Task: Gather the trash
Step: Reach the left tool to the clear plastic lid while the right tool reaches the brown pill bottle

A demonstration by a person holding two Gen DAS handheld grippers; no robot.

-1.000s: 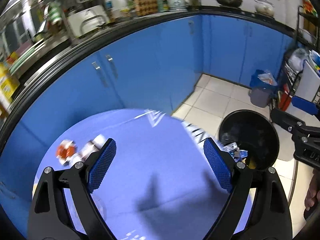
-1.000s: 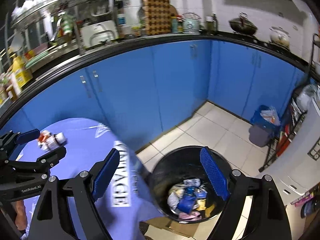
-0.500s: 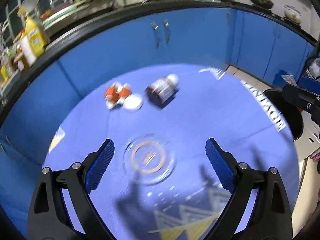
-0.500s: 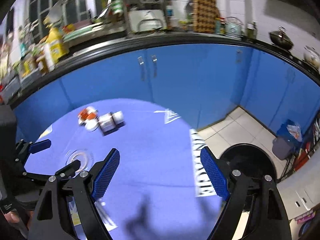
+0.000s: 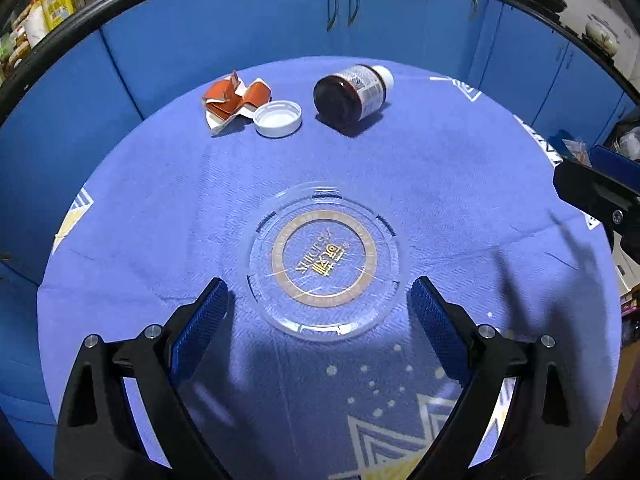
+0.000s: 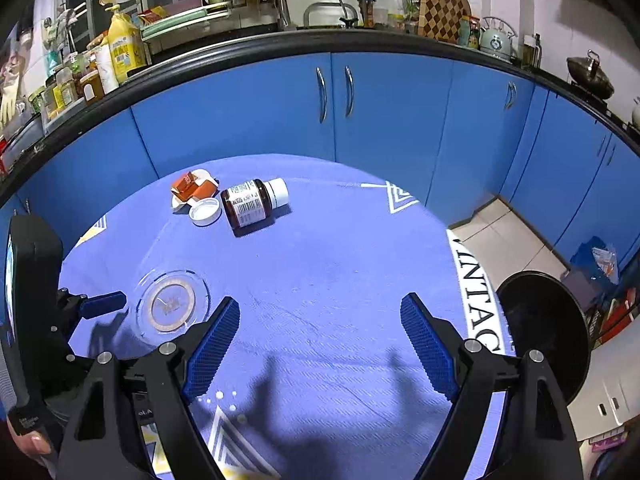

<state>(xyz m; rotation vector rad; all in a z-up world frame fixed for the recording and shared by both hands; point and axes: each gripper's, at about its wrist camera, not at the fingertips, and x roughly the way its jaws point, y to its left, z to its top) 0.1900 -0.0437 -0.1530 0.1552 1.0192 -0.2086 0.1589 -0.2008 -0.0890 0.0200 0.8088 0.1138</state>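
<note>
A clear plastic lid (image 5: 323, 260) with a gold ring lies flat on the blue tablecloth (image 5: 460, 168), just ahead of my open, empty left gripper (image 5: 318, 322). Farther back lie a brown pill bottle (image 5: 352, 94) on its side, a white cap (image 5: 278, 119) and a crumpled orange wrapper (image 5: 234, 100). In the right wrist view the lid (image 6: 172, 306), bottle (image 6: 252, 205), cap (image 6: 205, 211) and wrapper (image 6: 192, 188) lie to the left. My right gripper (image 6: 320, 344) is open and empty over the cloth. The black trash bin (image 6: 544, 328) stands on the floor to the right.
Blue kitchen cabinets (image 6: 336, 108) curve behind the table, with a cluttered counter (image 6: 120, 52) above. A small blue-bagged bin (image 6: 596, 260) stands on the tiled floor (image 6: 504, 236) at the far right. The left gripper's body (image 6: 36, 300) shows at the left edge.
Both grippers have swung left from the trash bin back over the table. The left gripper has come down close to the clear lid. Both stay open and empty.
</note>
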